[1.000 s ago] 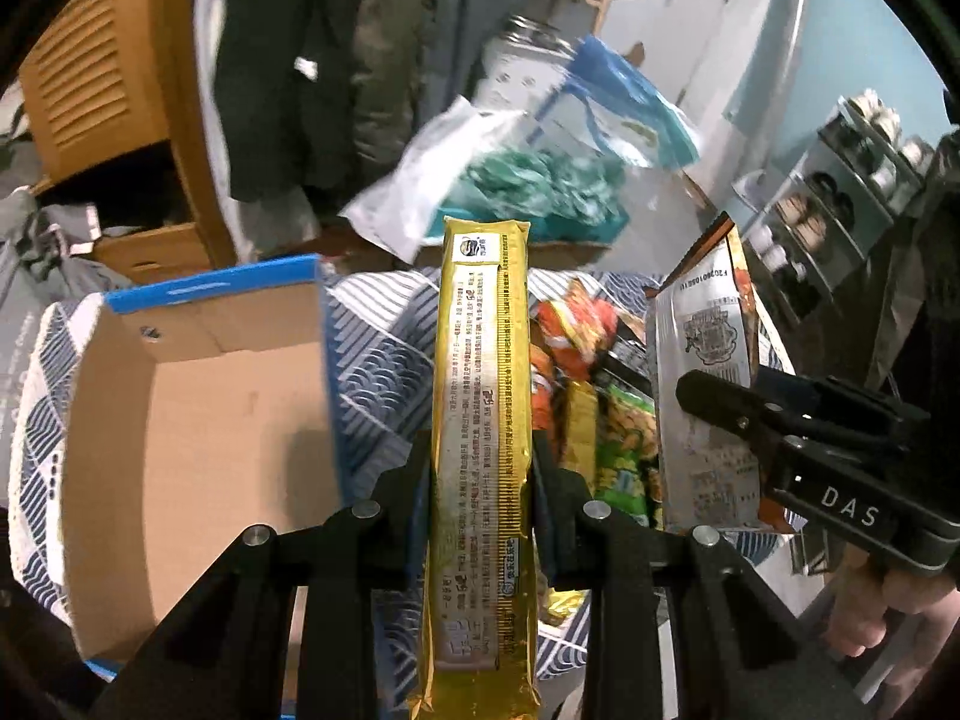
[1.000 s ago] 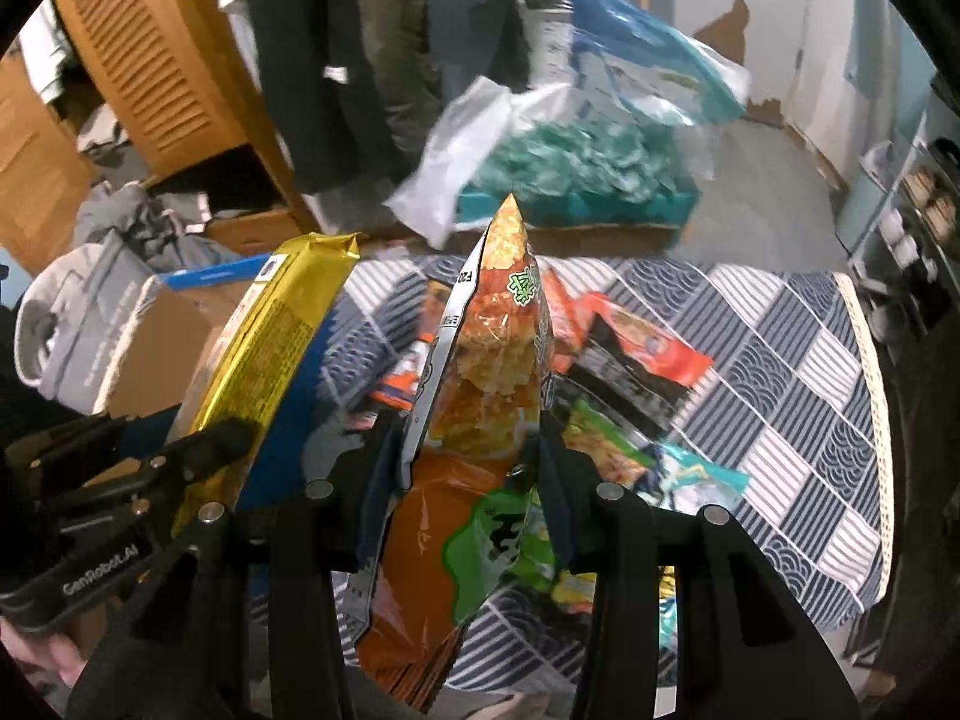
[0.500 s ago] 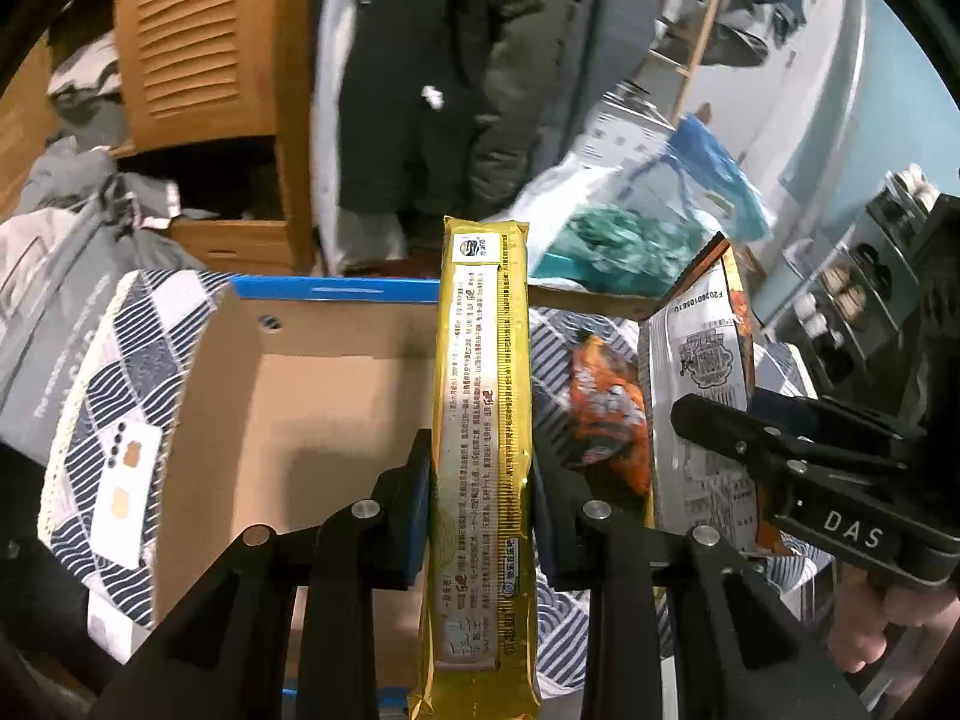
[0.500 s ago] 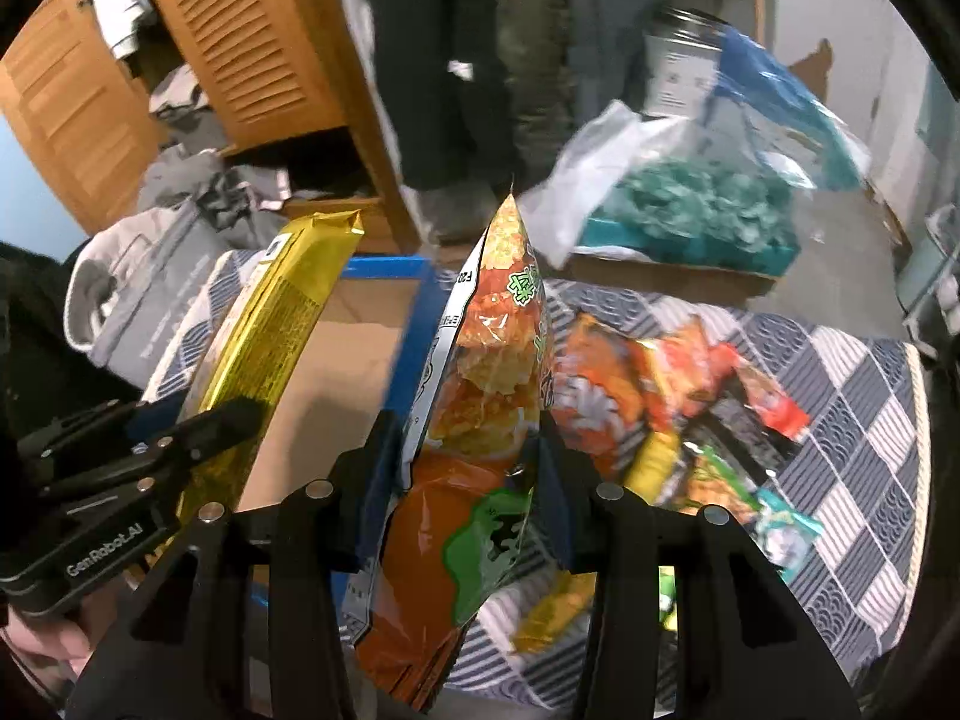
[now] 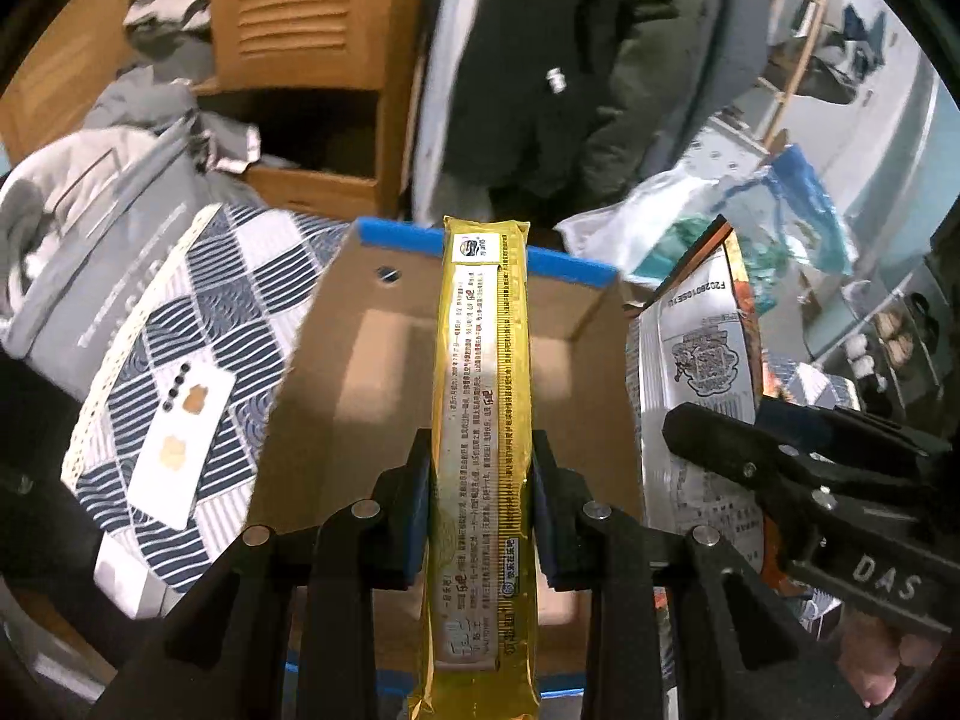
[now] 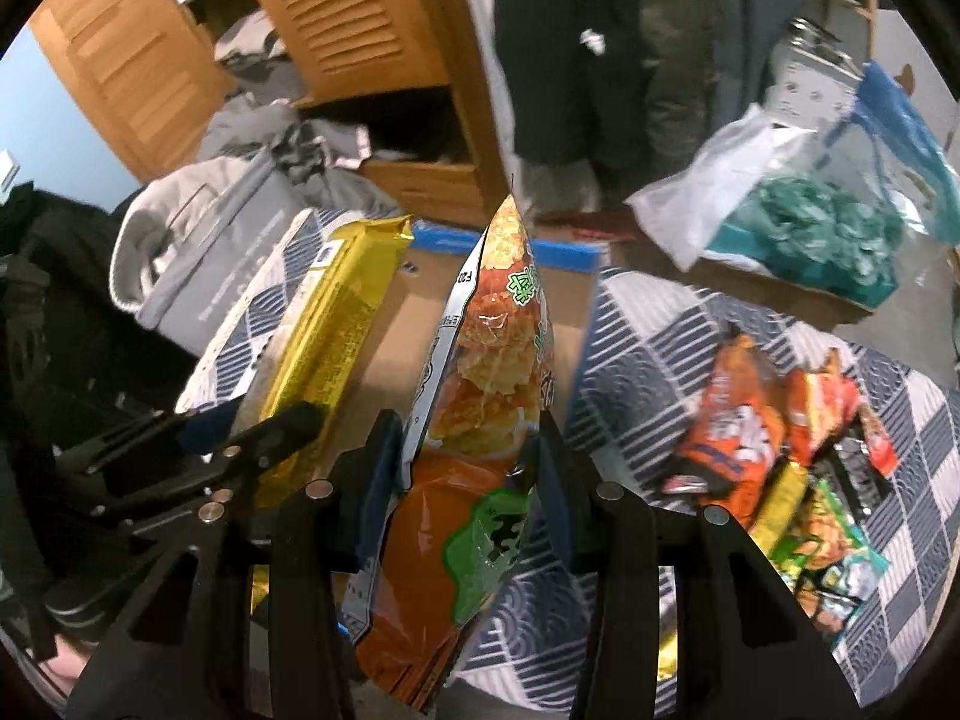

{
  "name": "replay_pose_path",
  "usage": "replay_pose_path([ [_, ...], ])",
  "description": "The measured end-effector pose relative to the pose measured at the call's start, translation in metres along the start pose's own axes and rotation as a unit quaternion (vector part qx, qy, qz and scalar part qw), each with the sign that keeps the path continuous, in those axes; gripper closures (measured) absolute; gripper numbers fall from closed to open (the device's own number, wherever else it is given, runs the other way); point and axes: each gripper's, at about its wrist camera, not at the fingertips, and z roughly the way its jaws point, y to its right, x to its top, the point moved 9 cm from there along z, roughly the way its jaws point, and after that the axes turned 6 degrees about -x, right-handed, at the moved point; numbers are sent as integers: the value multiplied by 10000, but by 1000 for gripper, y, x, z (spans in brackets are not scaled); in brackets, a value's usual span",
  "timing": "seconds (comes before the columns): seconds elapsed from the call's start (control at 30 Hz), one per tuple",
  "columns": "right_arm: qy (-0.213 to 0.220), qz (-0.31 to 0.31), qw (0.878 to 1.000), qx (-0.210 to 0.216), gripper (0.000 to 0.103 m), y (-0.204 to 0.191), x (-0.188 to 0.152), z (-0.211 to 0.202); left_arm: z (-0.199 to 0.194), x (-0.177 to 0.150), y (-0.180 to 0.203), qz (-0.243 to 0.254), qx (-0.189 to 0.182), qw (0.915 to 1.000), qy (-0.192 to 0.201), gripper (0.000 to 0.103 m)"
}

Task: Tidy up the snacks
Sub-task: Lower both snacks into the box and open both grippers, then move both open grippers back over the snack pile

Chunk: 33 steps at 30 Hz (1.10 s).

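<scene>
My left gripper (image 5: pixel 480 462) is shut on a long gold snack pack (image 5: pixel 483 408), held upright over the open cardboard box (image 5: pixel 372 396) with a blue rim. My right gripper (image 6: pixel 468 450) is shut on an orange chip bag (image 6: pixel 480 372), which hangs over the box's right side (image 6: pixel 570 312). Each gripper shows in the other's view: the right one (image 5: pixel 708 426) with the bag's silver back (image 5: pixel 696 372), the left one (image 6: pixel 288 426) with the gold pack (image 6: pixel 336 348). Nothing lies on the visible part of the box floor.
A pile of loose snack bags (image 6: pixel 780 438) lies on the blue-and-white checked cloth (image 6: pixel 648 324) to the right. A white phone (image 5: pixel 180 450) rests on the cloth left of the box. Grey clothes (image 5: pixel 90 210), a wooden cabinet (image 5: pixel 300 12) and a plastic bag (image 6: pixel 810 210) stand behind.
Both grippers have carried their snacks leftward, from over the snack pile to over the cardboard box. The box now fills the middle of the left wrist view. Both grips are unchanged.
</scene>
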Motion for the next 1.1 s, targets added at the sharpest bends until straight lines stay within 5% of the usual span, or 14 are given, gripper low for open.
replay_pose_path([
  [0.6,-490,-382,9981,-13,58,-36,-13,45,5,-14,-45,-343,560,9978,-102,73],
  [0.77,-409,-279,9988,-40,41,-30,-11,41,-4,-5,-41,-265,621,9977,84,62],
  [1.1,-91,-124,9993,-355,27,-6,-6,17,-15,3,-24,-6,765,9967,263,44],
])
